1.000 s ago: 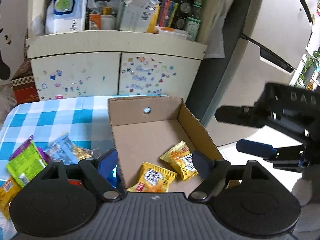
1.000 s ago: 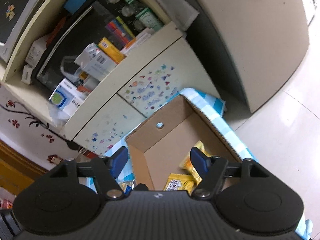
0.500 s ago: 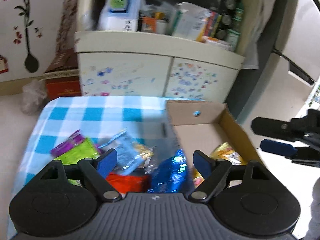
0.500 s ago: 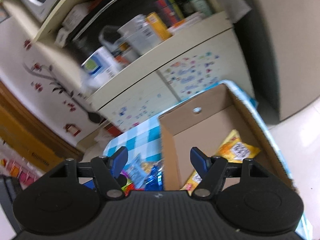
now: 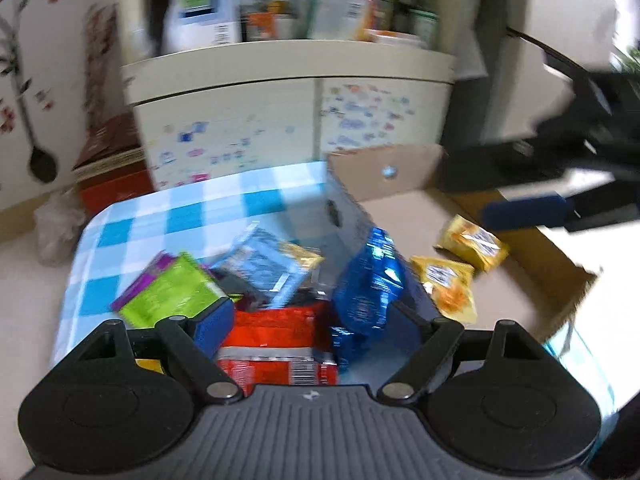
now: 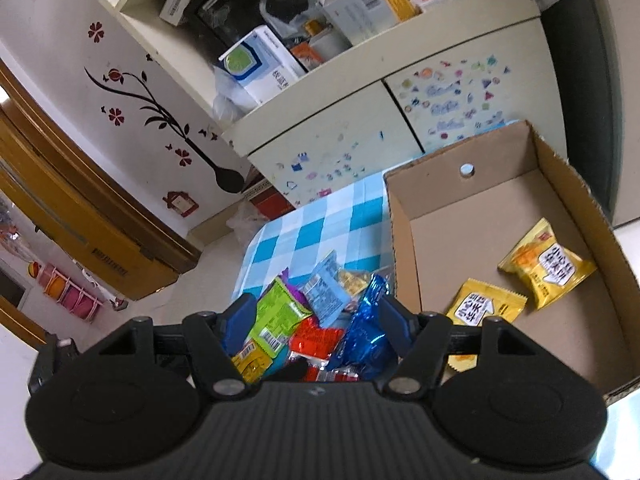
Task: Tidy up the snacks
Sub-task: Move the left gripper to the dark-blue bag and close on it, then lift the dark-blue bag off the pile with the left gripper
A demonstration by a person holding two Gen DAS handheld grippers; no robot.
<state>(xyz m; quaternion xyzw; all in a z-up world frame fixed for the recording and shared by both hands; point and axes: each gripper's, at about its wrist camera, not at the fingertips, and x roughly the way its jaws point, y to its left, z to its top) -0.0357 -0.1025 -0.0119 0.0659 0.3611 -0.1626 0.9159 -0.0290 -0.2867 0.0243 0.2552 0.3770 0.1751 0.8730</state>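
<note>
A cream cabinet (image 6: 360, 128) with stickered doors stands behind the blue-checked tablecloth (image 6: 320, 232). On the cloth the cardboard box (image 6: 404, 240) holds two yellow packets (image 6: 546, 266), while a heap of snacks (image 6: 316, 312) lies just beside its left wall. The left gripper (image 5: 316, 316) and the right gripper (image 6: 316, 316) both gape open over the heap, holding nothing. The left view is blurred.

Left black two-finger gripper (image 5: 310, 320) hangs low over the pile of snack packets (image 5: 280, 280), blue-padded fingers (image 5: 214, 322) spread wide and gripping nothing. Right black two-finger gripper (image 6: 316, 320) hovers above that same pile, fingers (image 6: 240, 320) likewise parted and bare.
</note>
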